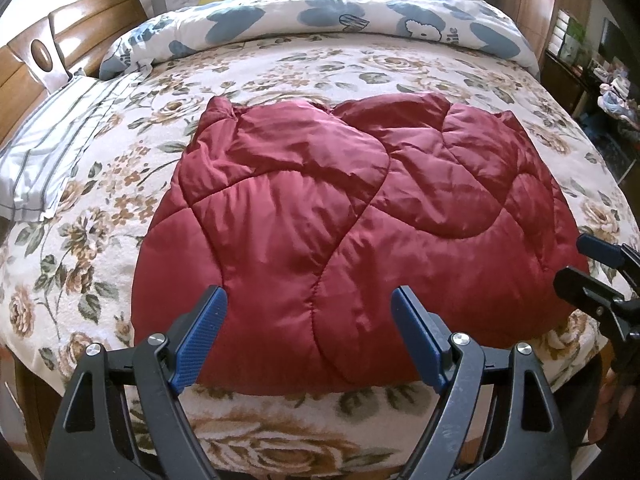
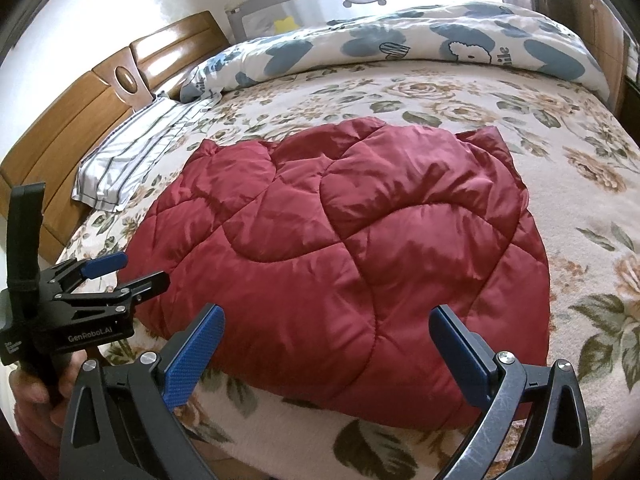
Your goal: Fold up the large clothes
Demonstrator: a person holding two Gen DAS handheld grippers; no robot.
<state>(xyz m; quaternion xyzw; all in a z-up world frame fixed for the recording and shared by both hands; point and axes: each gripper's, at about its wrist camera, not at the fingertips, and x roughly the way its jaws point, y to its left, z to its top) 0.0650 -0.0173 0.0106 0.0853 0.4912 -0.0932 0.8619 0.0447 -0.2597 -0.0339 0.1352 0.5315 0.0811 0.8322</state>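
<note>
L gripper fingers spread, empty, at the red quilted coat near hem, 6 o'clock. Coat lies mid-bed on floral blanket. R gripper likewise spread. Advice: pinch both hem corners evenly, lift together toward 12.

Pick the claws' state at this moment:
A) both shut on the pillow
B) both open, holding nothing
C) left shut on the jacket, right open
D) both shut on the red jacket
B: left claw and right claw gape above the jacket, gripping nothing.
</note>
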